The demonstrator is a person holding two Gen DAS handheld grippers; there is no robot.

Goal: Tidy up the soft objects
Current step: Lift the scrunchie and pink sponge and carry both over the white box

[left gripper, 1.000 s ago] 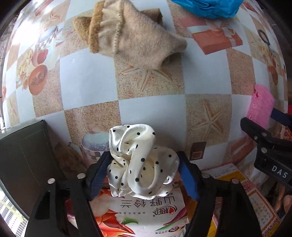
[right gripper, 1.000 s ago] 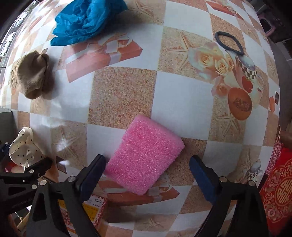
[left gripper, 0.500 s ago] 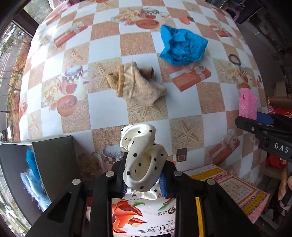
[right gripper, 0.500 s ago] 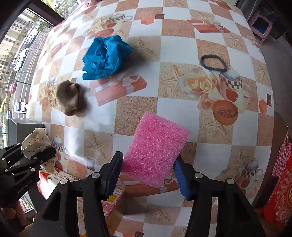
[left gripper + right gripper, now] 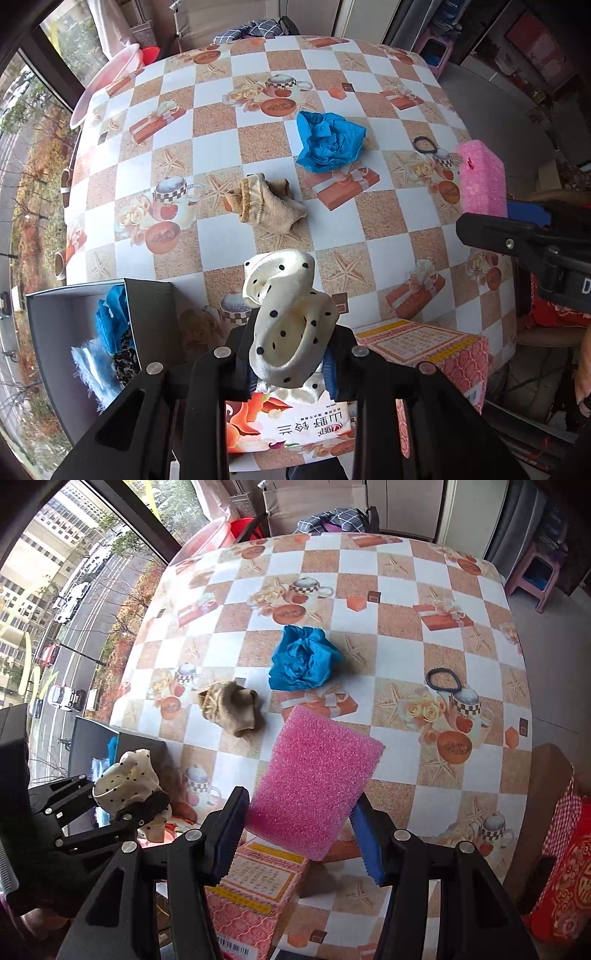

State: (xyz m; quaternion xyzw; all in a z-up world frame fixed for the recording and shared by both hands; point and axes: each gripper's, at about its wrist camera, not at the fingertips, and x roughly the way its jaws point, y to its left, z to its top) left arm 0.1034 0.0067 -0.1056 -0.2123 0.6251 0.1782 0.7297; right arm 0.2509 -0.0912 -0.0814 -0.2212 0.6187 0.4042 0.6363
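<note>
My left gripper [image 5: 290,363] is shut on a cream polka-dot scrunchie [image 5: 288,321] and holds it high above the table; it also shows in the right wrist view [image 5: 129,782]. My right gripper [image 5: 299,834] is shut on a pink foam sponge [image 5: 314,779], lifted off the table; the sponge also shows in the left wrist view [image 5: 480,181]. A beige sock [image 5: 264,203], a crumpled blue cloth [image 5: 327,140] and a black hair tie [image 5: 424,144] lie on the checkered table [image 5: 258,92].
A dark open box [image 5: 74,332] with blue and patterned soft items stands at the table's near left edge. A pink printed carton [image 5: 424,343] and a flowered package [image 5: 288,428] lie at the near edge. A pink basin [image 5: 107,81] sits at the far left.
Both grippers have risen well above the table, carrying the scrunchie and the sponge. The view has widened to take in the whole table and the open box.
</note>
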